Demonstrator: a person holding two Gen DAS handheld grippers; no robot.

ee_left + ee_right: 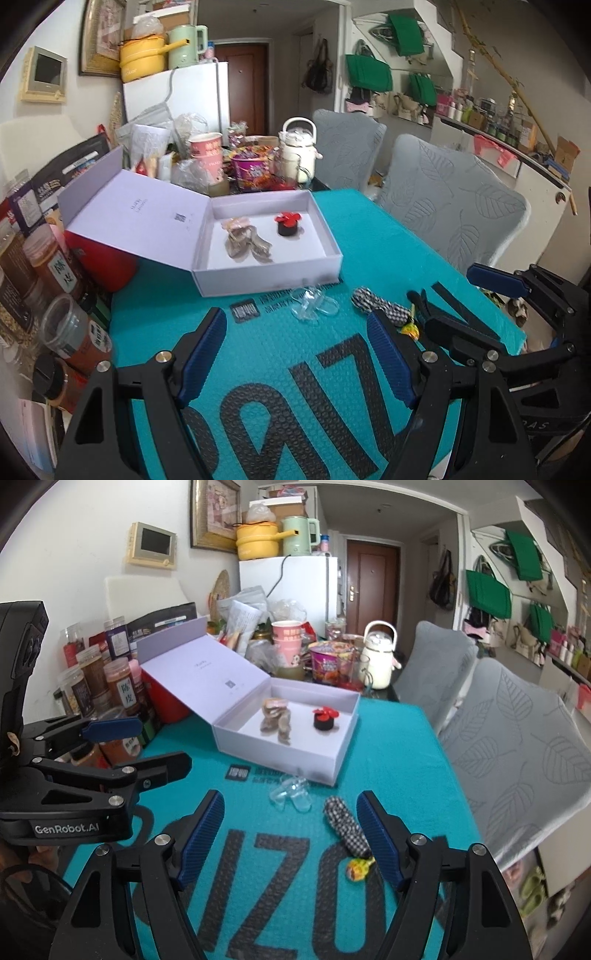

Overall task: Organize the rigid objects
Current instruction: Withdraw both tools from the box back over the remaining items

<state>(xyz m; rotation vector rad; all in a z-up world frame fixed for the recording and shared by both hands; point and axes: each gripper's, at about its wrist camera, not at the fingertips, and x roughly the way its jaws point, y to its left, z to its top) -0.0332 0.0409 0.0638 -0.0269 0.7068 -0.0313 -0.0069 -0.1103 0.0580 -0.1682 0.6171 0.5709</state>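
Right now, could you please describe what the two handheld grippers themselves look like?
Both are alike: the left gripper and right gripper have matte black angular linkage arms with triangular cut-outs and silver round pivot pins. The fingers carry ribbed dark blue pads. The right wrist view shows white "GenRobot.AI" lettering on the left gripper's body. No cables or sleeves are clearly visible.

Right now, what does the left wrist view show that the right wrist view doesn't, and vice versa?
Left wrist only: the right tongs from the side, open, near the checked clip.
Right wrist only: the left tongs from the side, open, and the GenRobot.AI label.
Both: open white box holding a red-flowered clip, clear clip on the teal mat.
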